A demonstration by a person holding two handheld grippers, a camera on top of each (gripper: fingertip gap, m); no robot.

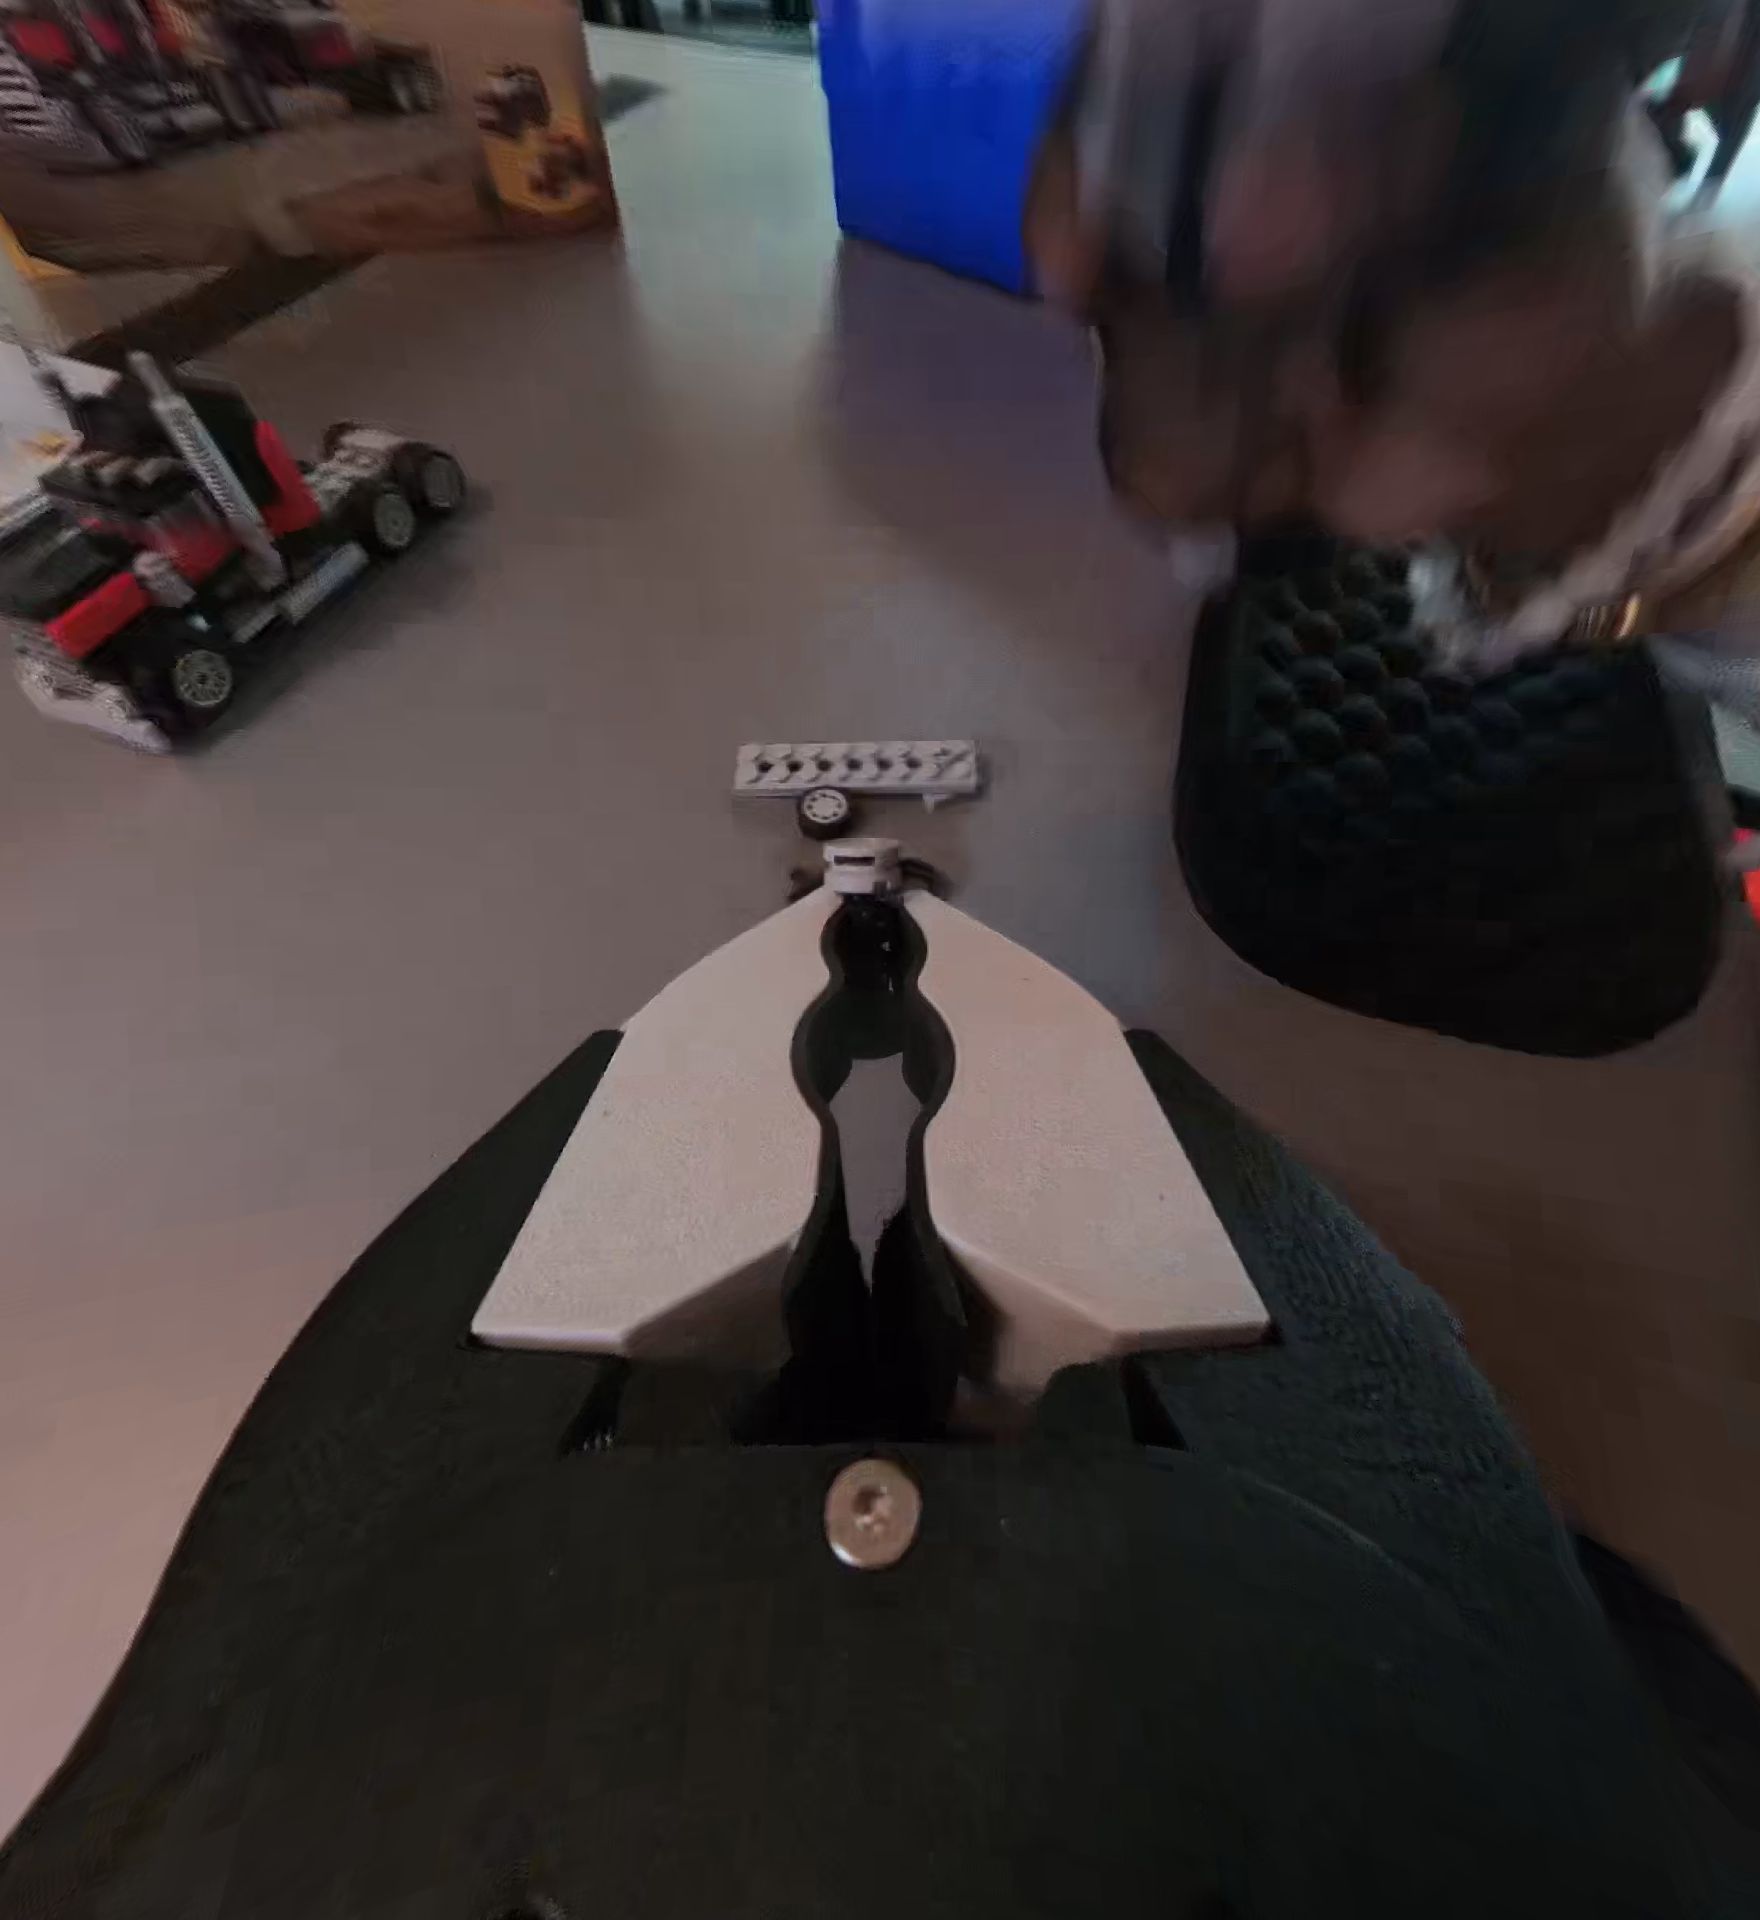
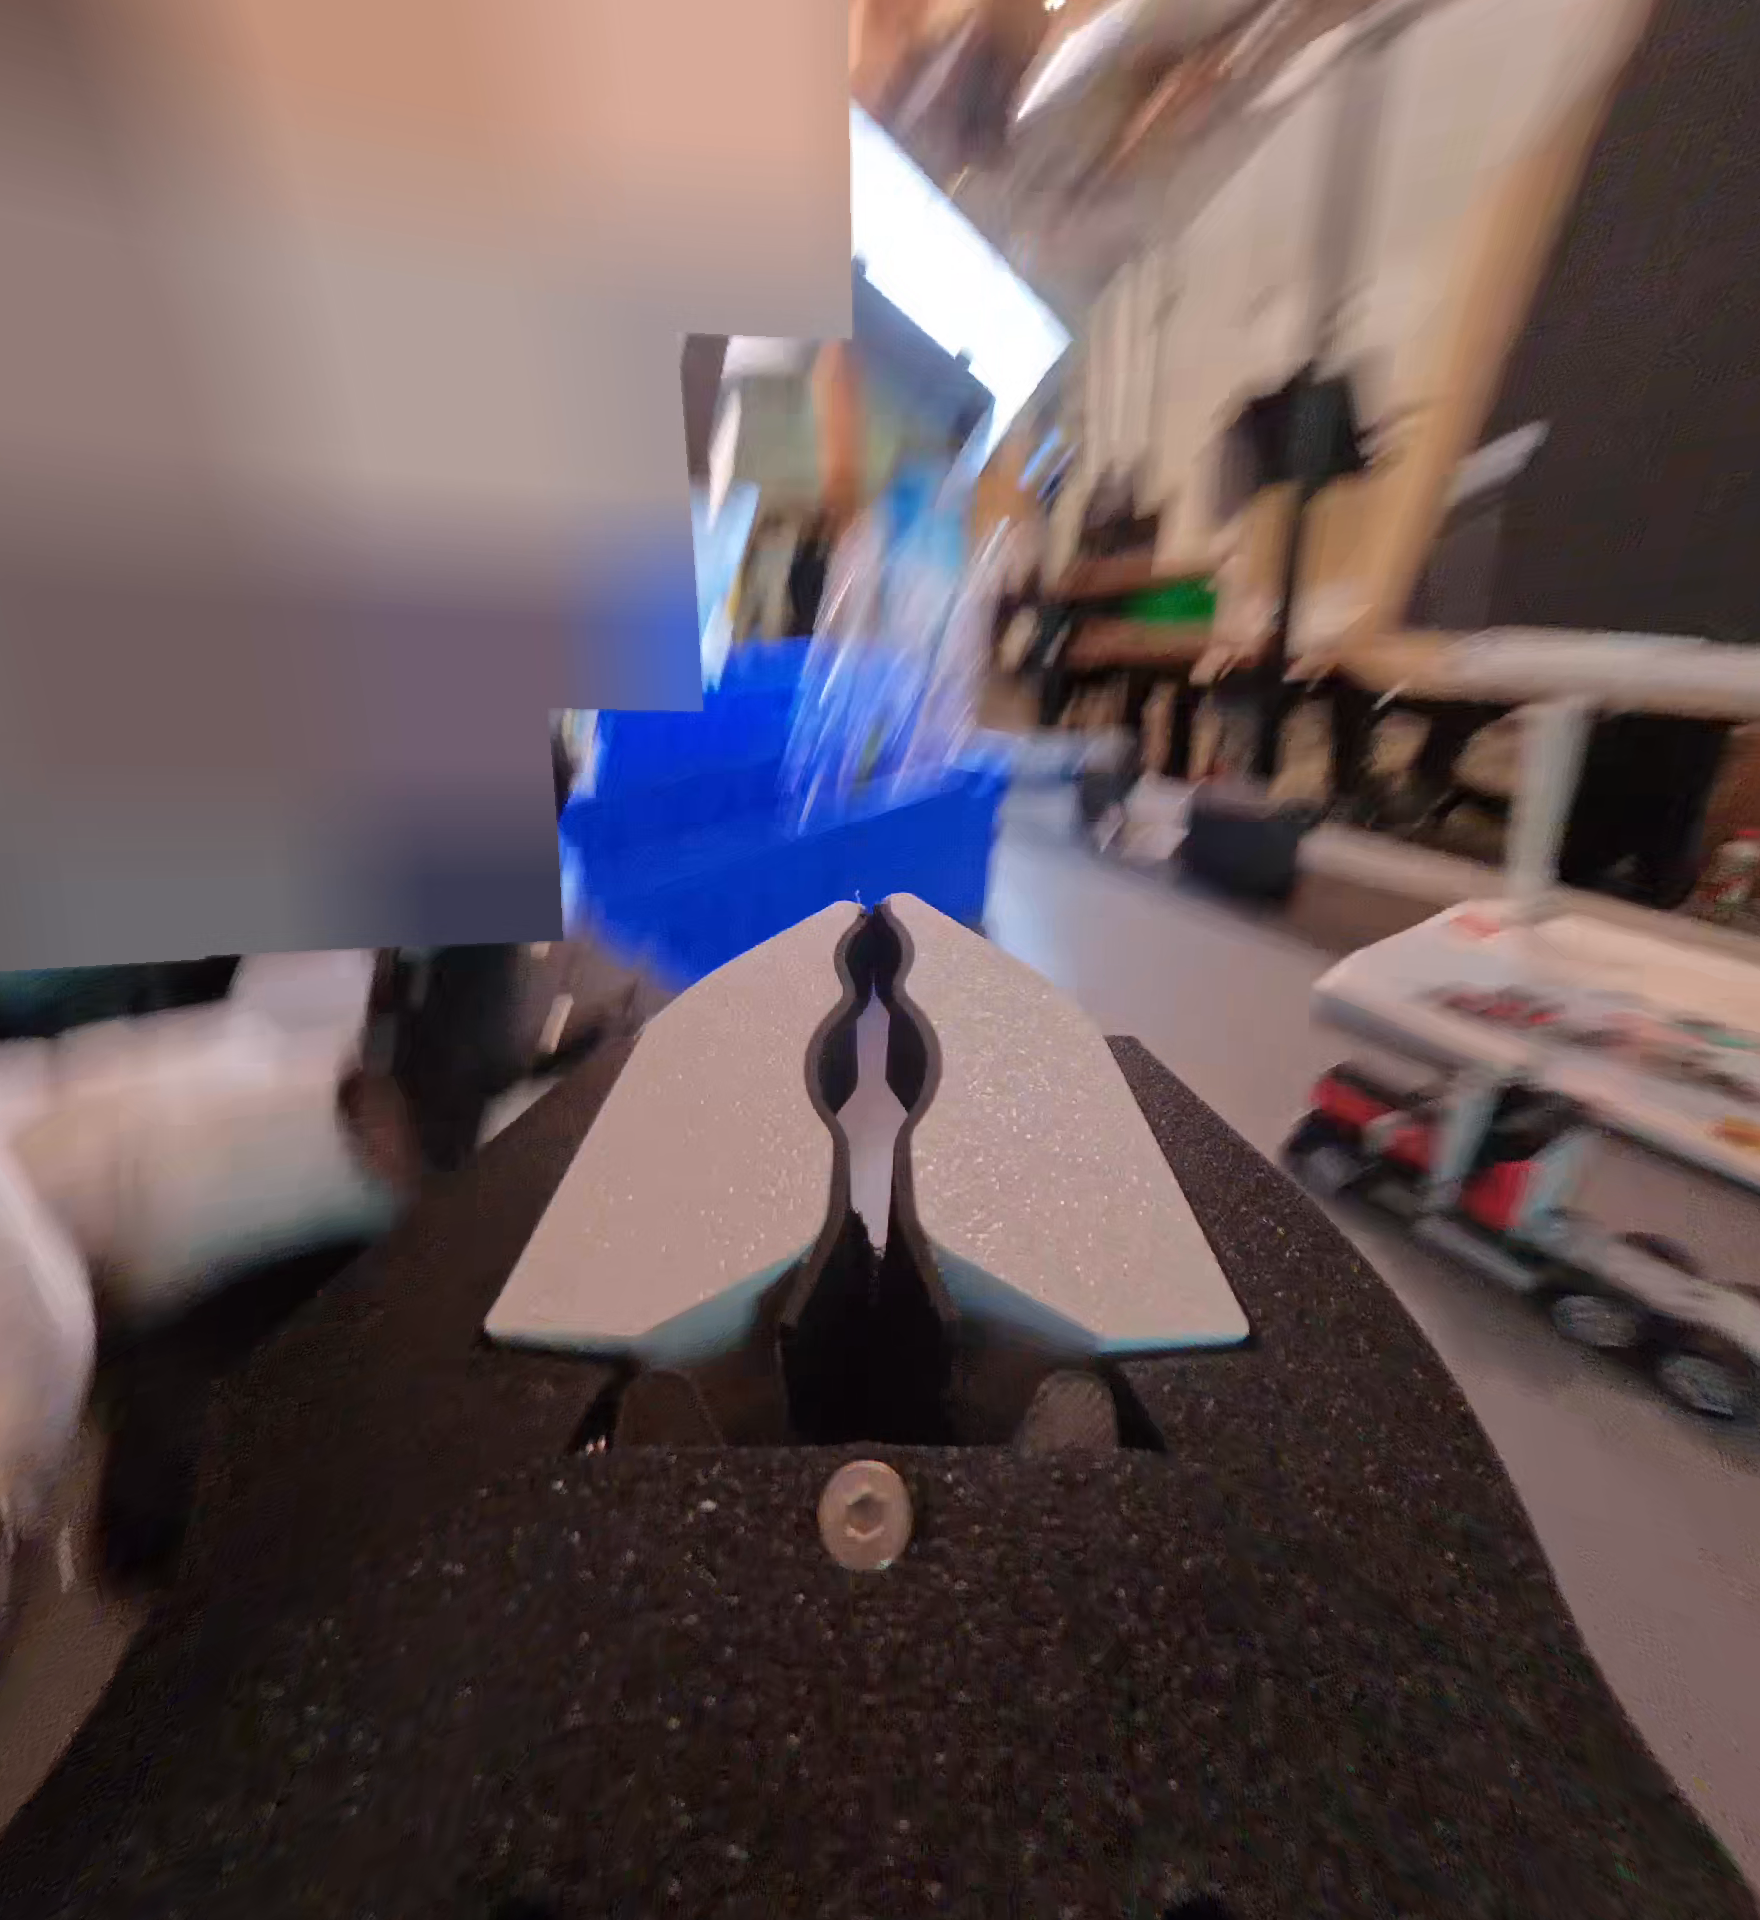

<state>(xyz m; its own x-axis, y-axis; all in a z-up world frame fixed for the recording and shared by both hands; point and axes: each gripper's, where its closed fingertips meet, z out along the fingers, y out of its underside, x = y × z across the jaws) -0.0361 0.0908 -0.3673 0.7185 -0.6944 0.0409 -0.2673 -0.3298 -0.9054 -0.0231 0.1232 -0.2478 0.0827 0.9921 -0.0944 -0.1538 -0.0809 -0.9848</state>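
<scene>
In the left wrist view my left gripper [image 1: 860, 902] is shut on a small light-grey round brick piece [image 1: 860, 868] with black parts. It holds the piece just above the grey table [image 1: 564, 831]. Just beyond lies a grey plate with holes [image 1: 855, 771], with a small wheel [image 1: 826, 810] at its near edge. In the right wrist view my right gripper [image 2: 874, 906] is shut, its tips meeting with nothing between them. It is raised and points at a blue bin [image 2: 751, 831]. The view is motion-blurred.
A red, black and grey toy truck [image 1: 221, 561] stands at the left, and shows at the right in the right wrist view [image 2: 1541, 1226] beside a booklet [image 2: 1582, 1029]. A toy box [image 1: 273, 114] and the blue bin [image 1: 938, 135] stand behind. A blurred hand [image 1: 1427, 312] is over a black dimpled object [image 1: 1427, 790].
</scene>
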